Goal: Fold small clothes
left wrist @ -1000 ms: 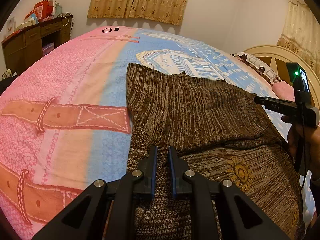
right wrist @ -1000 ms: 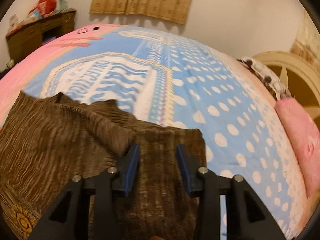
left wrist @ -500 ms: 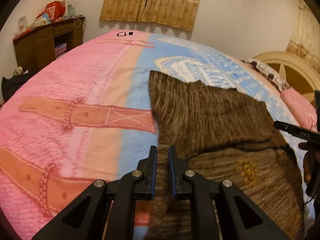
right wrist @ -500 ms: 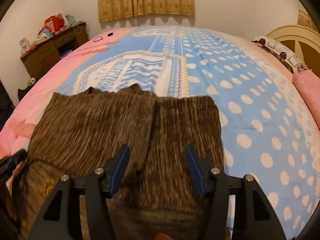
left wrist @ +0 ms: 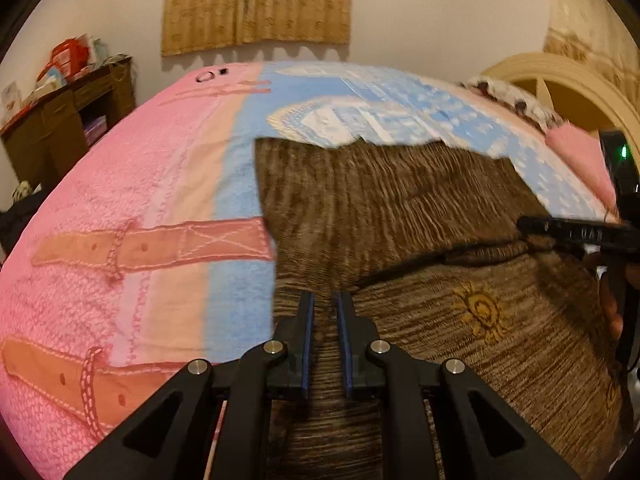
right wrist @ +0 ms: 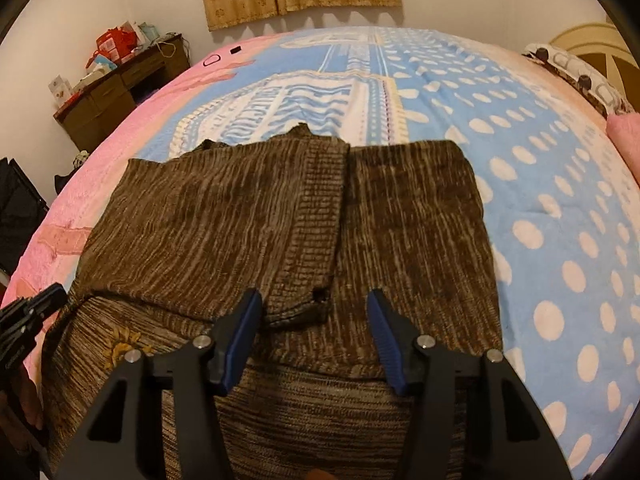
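sweater: flat on bed, sleeves folded in
left gripper: jaws nearly together, nothing clamped
right gripper: jaws apart, just opened, above sweater

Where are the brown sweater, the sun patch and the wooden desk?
brown sweater (right wrist: 416, 220): right wrist view, folded right panel.
sun patch (left wrist: 482, 310): left wrist view, its centre.
wooden desk (right wrist: 108, 100): right wrist view, drawer front.
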The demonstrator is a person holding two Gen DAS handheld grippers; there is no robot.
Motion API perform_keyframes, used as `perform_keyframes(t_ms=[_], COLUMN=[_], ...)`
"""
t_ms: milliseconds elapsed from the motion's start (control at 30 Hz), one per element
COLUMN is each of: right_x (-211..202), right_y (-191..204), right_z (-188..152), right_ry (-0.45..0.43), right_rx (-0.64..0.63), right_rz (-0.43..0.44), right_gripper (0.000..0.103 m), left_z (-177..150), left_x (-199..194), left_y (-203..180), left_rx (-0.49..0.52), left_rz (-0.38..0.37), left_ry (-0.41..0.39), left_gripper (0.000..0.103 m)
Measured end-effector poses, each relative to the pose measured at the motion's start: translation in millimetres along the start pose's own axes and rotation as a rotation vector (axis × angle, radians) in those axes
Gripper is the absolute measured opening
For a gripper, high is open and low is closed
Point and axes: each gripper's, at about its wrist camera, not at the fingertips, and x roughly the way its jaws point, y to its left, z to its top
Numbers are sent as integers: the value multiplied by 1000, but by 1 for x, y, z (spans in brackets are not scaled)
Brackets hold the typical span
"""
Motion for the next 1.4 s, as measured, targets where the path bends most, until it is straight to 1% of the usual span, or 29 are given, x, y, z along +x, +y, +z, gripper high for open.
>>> perform_keyframes(t_ms=[100, 133, 167, 200, 233, 267, 300, 333, 467, 533, 567, 600, 667, 700, 733, 767, 800, 833, 867, 900, 933, 1000, 1067, 1133, 1233, 1300, 1400], right_x=[0, 0, -1, -1, -1, -1, -1, -2, -2, -1, -1, 0, 2, 4, 6, 7, 8, 9, 9, 7, 6, 1, -5, -7, 2, 11, 9], right_y=[-2, -1, 0, 2, 3, 4, 4, 5, 6, 5, 4, 4, 5, 6, 6, 7, 7, 9, 10, 12, 14, 17, 21, 25, 26, 21, 16], right_z=[0, 0, 0, 1, 1, 2, 2, 2, 2, 2, 2, 3, 3, 3, 3, 4, 4, 4, 4, 5, 5, 7, 8, 8, 7, 4, 1], right_ry=[3, 0, -1, -2, -1, -1, -3, -11, -18, -20, -21, -22, -17, -15, -12, -10, -10, -9, -10, -14, -19, -27, -40, -42, -20, -1, -7], right_rx=[18, 18, 15, 10, 8, 6, 6, 7, 3, 6, 9, 9, 4, 0, -5, -8, -12, -18, -23, -30, -41, -49, -62, -79, -87, -72, -52], right_rz=[13, 17, 18, 17, 18, 20, 20, 23, 20, 19, 18, 15, 11, 9, 6, 2, -2, 1, 2, -3, -5, 3, 20, 15, -8, -22, -17], right_gripper=[58, 59, 59, 61, 62, 68, 72, 72, 72, 71, 69, 65, 62, 57, 54, 46, 37, 32, 29, 23, 19, 15, 15, 10, 10, 10, 11], left_z=[2, 2, 4, 4, 5, 5, 5, 5, 7, 8, 9, 10, 12, 12, 12, 11, 11, 11, 10, 10, 11, 10, 8, 4, 1, 1, -1], left_x=[11, 14, 16, 16, 16, 15, 15, 15, 21, 25, 26, 26, 28, 27, 27, 26, 24, 22, 18, 14, 9, -3, -4, 1, 11, 12, 8], left_y=[-11, -13, -15, -15, -14, -12, -9, -6, -3, -2, 0, 1, 5, 7, 9, 10, 9, 9, 10, 12, 17, 28, 31, 30, 26, 27, 32], left_rx=[55, 70, 82, 86, 87, 80, 74, 69, 83, 88, 81, 73, 54, 43, 35, 27, 28, 33, 28, 15, -8, -60, -67, -55, -44, -53, -70], left_rz=[32, 54, 82, 91, 97, 107, 111, 112, 130, 117, 110, 108, 96, 83, 63, 34, 34, 35, 32, 31, 24, 7, 9, 1, 16, 18, 0], left_ry=[29, 34, 37, 33, 25, 19, 19, 19, 37, 43, 42, 42, 44, 43, 47, 47, 41, 35, 21, 8, -10, -38, -31, -7, 20, 19, 5], left_gripper=[14, 21, 31, 35, 44, 55, 60, 62, 62, 62, 62, 62, 60, 55, 37, 26, 24, 15, 11, 11, 11, 11, 11, 11, 11, 12, 13])
